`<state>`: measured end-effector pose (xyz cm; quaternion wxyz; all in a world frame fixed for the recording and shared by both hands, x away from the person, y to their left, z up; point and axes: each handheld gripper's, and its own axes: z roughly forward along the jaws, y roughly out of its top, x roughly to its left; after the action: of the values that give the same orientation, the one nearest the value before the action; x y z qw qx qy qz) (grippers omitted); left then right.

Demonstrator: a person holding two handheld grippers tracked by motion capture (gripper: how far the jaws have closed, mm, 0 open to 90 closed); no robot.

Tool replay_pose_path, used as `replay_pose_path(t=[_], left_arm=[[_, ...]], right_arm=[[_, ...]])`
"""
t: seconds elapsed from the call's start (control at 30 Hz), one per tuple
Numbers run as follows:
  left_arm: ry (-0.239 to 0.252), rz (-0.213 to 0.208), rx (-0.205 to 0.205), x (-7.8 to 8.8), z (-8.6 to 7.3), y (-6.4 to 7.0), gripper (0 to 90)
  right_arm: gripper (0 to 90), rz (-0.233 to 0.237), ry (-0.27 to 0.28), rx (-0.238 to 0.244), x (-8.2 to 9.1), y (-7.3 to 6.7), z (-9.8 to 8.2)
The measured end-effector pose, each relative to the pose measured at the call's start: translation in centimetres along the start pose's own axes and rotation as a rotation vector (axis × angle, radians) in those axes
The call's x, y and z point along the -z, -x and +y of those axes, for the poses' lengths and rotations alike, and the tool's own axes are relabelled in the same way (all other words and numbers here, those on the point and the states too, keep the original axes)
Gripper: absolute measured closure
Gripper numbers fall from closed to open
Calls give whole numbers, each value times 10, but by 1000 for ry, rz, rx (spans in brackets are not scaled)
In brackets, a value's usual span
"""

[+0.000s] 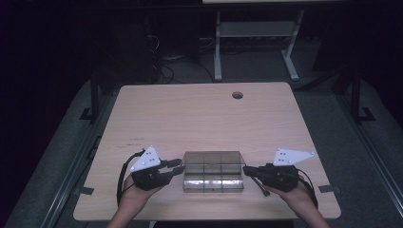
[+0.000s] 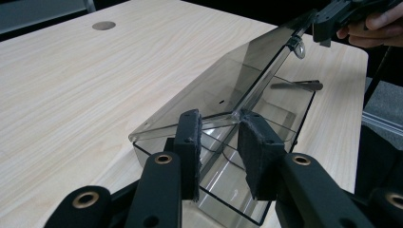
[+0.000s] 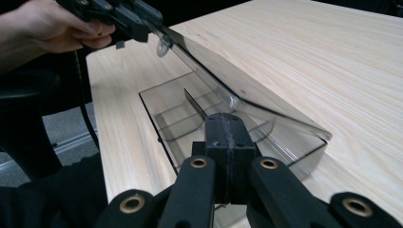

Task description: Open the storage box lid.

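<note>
two grippers at the ends of a clear box near the table's front edge

the left gripper (image 2: 218,142) has its jaws apart, straddling the near corner of the raised lid (image 2: 228,80) without pressing it; the right gripper (image 3: 229,137) is closed tight on the lid's edge at the other end. the smoky plastic box (image 1: 213,178) (divided inside) sits between them; farther back, the table (image 1: 199,114) has a round hole (image 1: 237,95).
</note>
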<state>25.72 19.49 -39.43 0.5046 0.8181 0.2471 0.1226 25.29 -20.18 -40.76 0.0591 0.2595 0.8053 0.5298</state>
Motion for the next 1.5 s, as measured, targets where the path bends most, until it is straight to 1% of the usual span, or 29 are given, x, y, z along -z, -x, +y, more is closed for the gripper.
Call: replay_pose_path(t=[0.1, 0.13, 0.17, 0.33, 0.43, 0.57, 0.73, 1.03, 1.13, 1.17, 1.5], left_arm=[[-1, -1, -4, 0, 1, -1, 703], [3, -1, -3, 0, 1, -1, 706], [3, -1, -4, 1, 1, -1, 708], [3, 0, -3, 1, 2, -1, 714], [3, -2, -3, 1, 3, -2, 718], [6, -3, -3, 2, 4, -2, 719], [5, -3, -11, 2, 5, -3, 722], [13, -4, -11, 2, 11, -5, 724], [12, -3, -18, 2, 13, -7, 724], [15, -2, -14, 1, 13, -7, 724], [27, -7, -14, 2, 20, -13, 724]], right_arm=[[850, -22, -6, 1, 4, 1, -2], [833, -34, -2, 9, 6, 2, -2], [820, -45, 0, 4, 8, 2, -2], [723, -84, 9, 27, 10, 4, 1], [708, -98, 1, 51, 9, 4, 4], [708, -92, -8, 70, 6, 5, 12], [705, -84, -17, 78, 2, 6, 15], [715, -76, -3, 89, -1, 8, 21], [721, -77, 2, 93, -2, 9, 23], [720, -74, 2, 95, -2, 9, 24], [724, -81, 21, 106, -3, 13, 30]])
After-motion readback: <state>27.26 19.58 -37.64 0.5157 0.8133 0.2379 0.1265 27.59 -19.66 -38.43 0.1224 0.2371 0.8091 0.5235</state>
